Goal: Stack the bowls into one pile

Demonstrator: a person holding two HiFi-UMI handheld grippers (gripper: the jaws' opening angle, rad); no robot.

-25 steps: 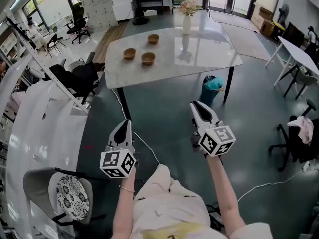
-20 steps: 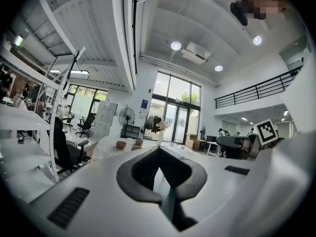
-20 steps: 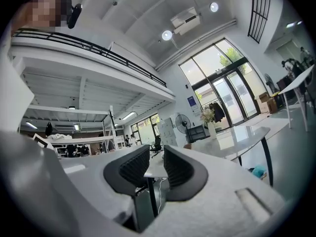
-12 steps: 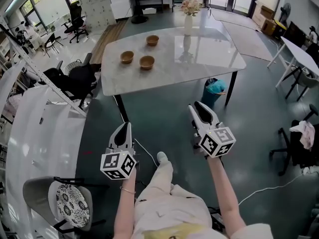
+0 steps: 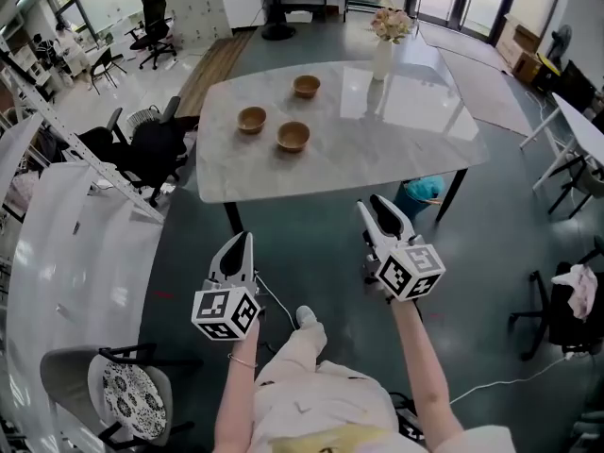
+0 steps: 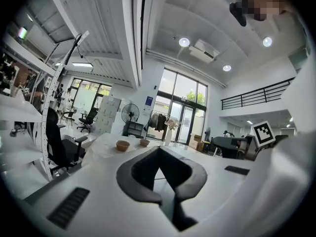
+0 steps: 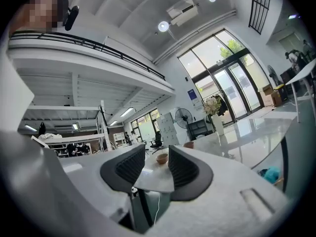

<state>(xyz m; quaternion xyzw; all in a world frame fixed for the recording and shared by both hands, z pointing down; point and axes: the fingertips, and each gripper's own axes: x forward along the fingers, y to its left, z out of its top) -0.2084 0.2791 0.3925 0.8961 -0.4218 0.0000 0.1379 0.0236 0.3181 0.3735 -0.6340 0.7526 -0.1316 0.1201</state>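
Observation:
Three brown bowls stand apart on the white marble table (image 5: 396, 149): one at the left (image 5: 251, 119), one in the middle (image 5: 293, 136), one farther back (image 5: 306, 86). Both grippers hover over the floor short of the table's near edge. My left gripper (image 5: 237, 245) is shut, its tips meeting, and holds nothing; in the left gripper view (image 6: 158, 154) two bowls (image 6: 122, 144) show far ahead. My right gripper (image 5: 381, 212) is open. Its jaws have just been opening and nothing is between them. In the right gripper view (image 7: 157, 155) a bowl (image 7: 162, 158) shows far off through the gap.
A white vase of flowers (image 5: 381, 53) stands at the table's far side. A teal bin (image 5: 427, 191) sits under the table's right end. Black office chairs (image 5: 151, 147) and a white bench (image 5: 75, 243) line the left. A cable (image 5: 279, 294) runs over the floor.
The person has stepped towards the table, which now sits lower and larger in the head view. Both grippers have gone forward with them. The right gripper's fingers stand farther apart.

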